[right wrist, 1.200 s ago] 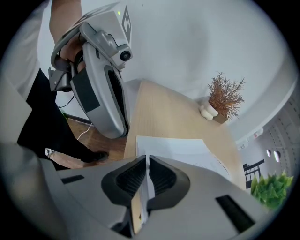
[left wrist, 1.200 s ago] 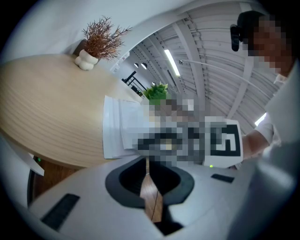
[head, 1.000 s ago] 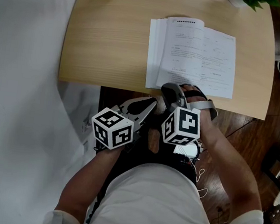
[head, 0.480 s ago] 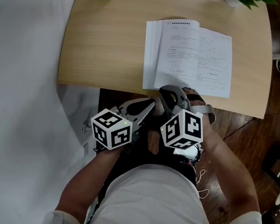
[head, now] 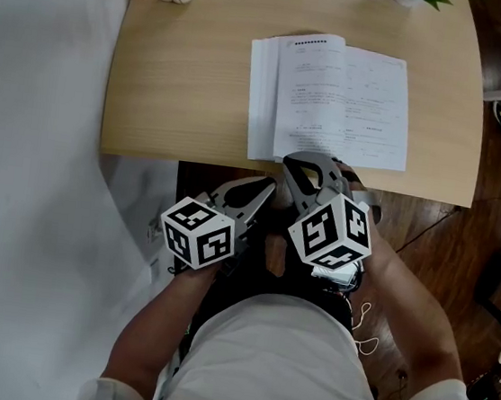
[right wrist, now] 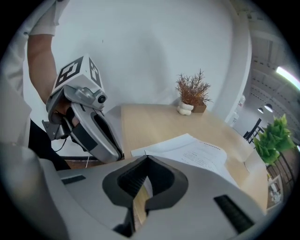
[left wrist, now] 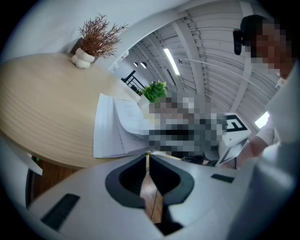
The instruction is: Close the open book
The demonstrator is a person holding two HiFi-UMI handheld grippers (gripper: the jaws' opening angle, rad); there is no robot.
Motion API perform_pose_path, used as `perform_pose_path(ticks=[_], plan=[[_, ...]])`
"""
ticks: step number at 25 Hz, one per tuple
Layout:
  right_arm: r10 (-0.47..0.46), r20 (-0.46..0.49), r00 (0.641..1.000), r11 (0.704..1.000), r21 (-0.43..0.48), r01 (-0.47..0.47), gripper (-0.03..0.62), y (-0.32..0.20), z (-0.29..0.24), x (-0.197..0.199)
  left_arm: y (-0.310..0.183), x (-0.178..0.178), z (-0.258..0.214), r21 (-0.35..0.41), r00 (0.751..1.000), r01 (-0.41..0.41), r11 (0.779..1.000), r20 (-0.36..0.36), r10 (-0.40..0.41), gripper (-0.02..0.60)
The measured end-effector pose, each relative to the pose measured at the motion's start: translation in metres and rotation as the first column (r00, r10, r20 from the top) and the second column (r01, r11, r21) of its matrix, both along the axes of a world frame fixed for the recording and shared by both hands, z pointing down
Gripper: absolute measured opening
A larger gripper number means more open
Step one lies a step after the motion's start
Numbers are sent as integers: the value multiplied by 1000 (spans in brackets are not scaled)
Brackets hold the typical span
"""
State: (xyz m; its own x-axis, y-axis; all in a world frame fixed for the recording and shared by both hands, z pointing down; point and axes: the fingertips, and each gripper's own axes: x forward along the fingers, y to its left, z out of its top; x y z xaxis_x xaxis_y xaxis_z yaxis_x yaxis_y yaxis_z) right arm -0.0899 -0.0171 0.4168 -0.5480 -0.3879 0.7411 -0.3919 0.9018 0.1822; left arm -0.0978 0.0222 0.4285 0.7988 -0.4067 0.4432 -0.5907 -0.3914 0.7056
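While the book [head: 331, 100] lies open and flat on the table [head: 176, 68], close to its near edge, you are only at the approach: no page is lifted yet. Your right gripper [head: 308, 162] reaches forward, tips at the book's near edge, contact unclear, jaws together on nothing. Your left gripper [head: 268, 186] sits lower, off the table, jaws also together and empty. Next move, likely: slide a tip under 1 side's pages and fold it over the spine.

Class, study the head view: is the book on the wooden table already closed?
No, the book lies open on the table, with its printed pages facing up.
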Motion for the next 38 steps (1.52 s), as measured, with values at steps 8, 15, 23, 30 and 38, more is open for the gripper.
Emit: perform_pose_path(ticks=[8, 15, 23, 30, 38], plan=[[71, 84, 994, 996, 51, -75, 2, -6, -25, 10, -1, 8, -5, 8, 1000, 0, 1000, 1, 0, -2], [142, 135, 981, 984, 87, -154, 2, -10, -44, 28, -2, 17, -10, 18, 1000, -9, 1000, 2, 9, -2], [228, 169, 959, 962, 114, -249, 2, -14, -58, 60, -5, 33, -19, 36, 1000, -25, 999, -7, 25, -2], [309, 192, 932, 936, 112, -333, 2, -16, -65, 95, -9, 51, -31, 53, 999, -31, 998, -17, 32, -2], [375, 186, 908, 912, 103, -397, 2, -15, -56, 135, -12, 74, -33, 61, 999, -45, 997, -13, 46, -2]])
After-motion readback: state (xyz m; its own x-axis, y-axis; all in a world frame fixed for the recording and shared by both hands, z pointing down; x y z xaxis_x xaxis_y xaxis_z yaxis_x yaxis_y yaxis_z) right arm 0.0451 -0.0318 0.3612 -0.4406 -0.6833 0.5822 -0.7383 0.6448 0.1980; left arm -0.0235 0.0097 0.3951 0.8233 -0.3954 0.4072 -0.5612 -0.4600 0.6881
